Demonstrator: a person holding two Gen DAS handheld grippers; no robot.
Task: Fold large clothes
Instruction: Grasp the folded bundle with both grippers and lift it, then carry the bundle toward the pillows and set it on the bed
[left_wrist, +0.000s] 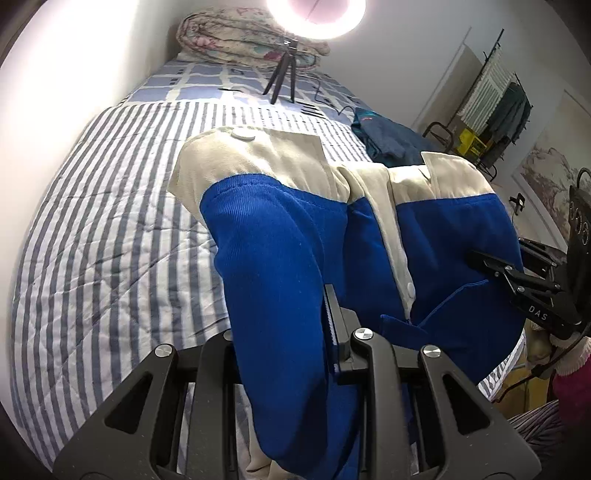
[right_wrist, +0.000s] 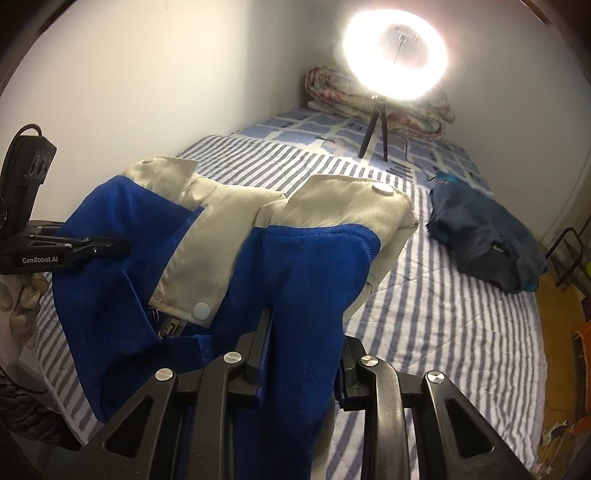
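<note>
jacket (left_wrist: 280, 236): we see thick blue twill with cream panels and round white snaps, bunched and lifted above the striped quilted bed (left_wrist: 110, 229) | left claw (left_wrist: 295, 332): narrow, clamped on a blue fold, angled down | right claw (right_wrist: 303, 354): narrow, pinching blue cloth, angled down

Striped bedspread (right_wrist: 461, 332) open between tripod (right_wrist: 376, 136) and jacket (right_wrist: 295, 266).

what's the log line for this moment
left gripper: shut on jacket | right gripper: shut on jacket | jacket: lifted over striped bed
</note>
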